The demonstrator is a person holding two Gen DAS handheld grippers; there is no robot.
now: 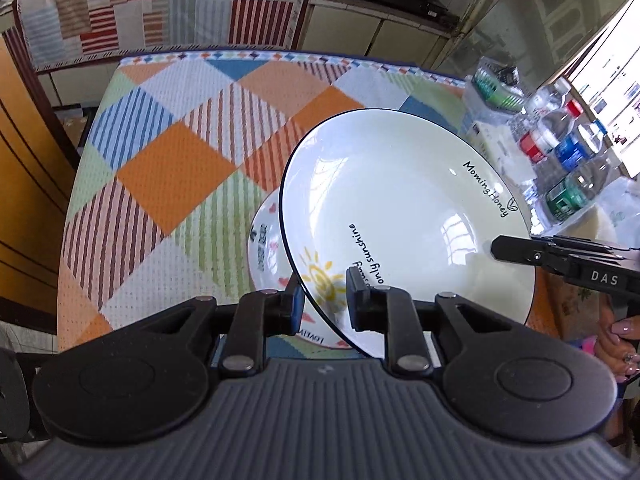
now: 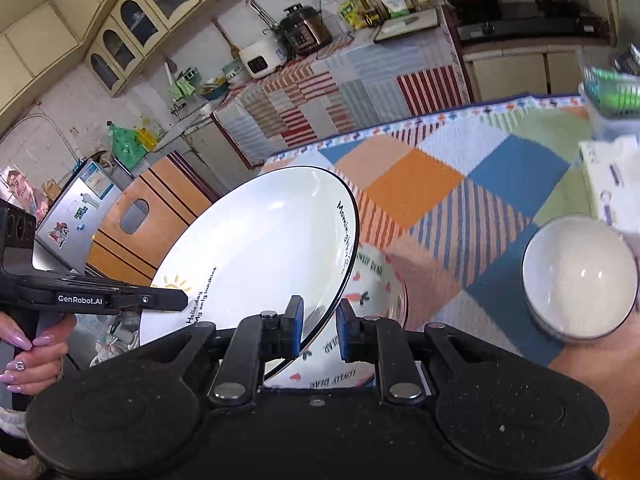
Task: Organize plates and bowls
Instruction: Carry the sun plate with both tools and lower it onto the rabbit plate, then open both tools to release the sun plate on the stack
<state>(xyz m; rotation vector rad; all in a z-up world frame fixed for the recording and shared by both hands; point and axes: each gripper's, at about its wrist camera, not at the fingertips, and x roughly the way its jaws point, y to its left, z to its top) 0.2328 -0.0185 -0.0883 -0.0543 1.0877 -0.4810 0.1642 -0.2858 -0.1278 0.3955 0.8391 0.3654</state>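
Both tools, left tool (image 1: 322, 300) and right tool (image 2: 318, 330), clench the plate's (image 1: 400, 216) rim, holding it tilted above the bear plate (image 2: 376, 296). Level it first, centre it over the bear plate, then lower evenly before releasing.

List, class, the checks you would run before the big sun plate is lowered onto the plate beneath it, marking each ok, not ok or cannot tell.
1. Left gripper clamps the sun plate rim: ok.
2. Right gripper clamps the opposite rim: ok.
3. Sun plate level: not ok, tilted.
4. Bear plate lies below it on the tablecloth: ok.
5. Plates centred on each other: cannot tell.
6. White bowl stands clear to the side: ok.
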